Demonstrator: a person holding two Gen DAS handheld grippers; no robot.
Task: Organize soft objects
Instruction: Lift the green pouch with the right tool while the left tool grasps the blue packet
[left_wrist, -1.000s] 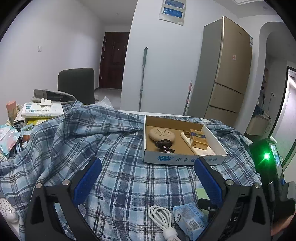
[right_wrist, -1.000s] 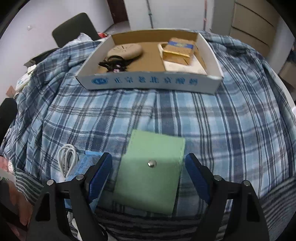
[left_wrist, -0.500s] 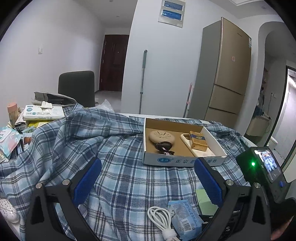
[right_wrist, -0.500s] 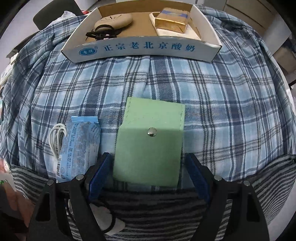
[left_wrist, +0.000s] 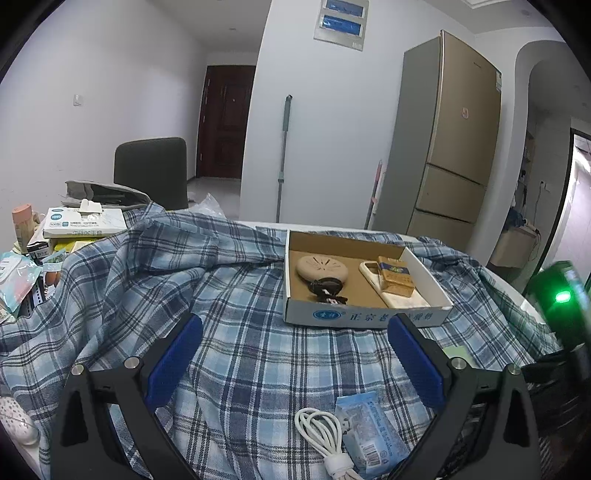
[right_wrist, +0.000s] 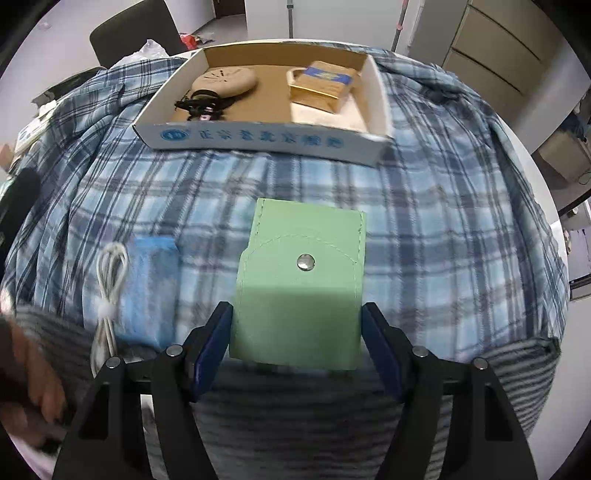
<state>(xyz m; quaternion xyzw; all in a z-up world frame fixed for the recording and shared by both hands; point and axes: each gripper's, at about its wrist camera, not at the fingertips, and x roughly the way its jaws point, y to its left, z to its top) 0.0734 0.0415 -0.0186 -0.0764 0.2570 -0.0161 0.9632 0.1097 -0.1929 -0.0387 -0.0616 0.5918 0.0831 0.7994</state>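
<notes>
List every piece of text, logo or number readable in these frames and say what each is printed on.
"正宗老北京酸奶", partly hidden by a finger or blurred: front wall of the cardboard box, beside a round blue logo too small to read.
Tissue box: blue print, too small to read.
Blue packet: barcode and fine print, unreadable.
Gold pack in the box: blue label, illegible.
Fridge: small red sticker, unreadable.

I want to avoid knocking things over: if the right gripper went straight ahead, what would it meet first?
The right gripper already has the green pouch between its closing fingers; beyond that, probably the cardboard tray's front wall.
</notes>
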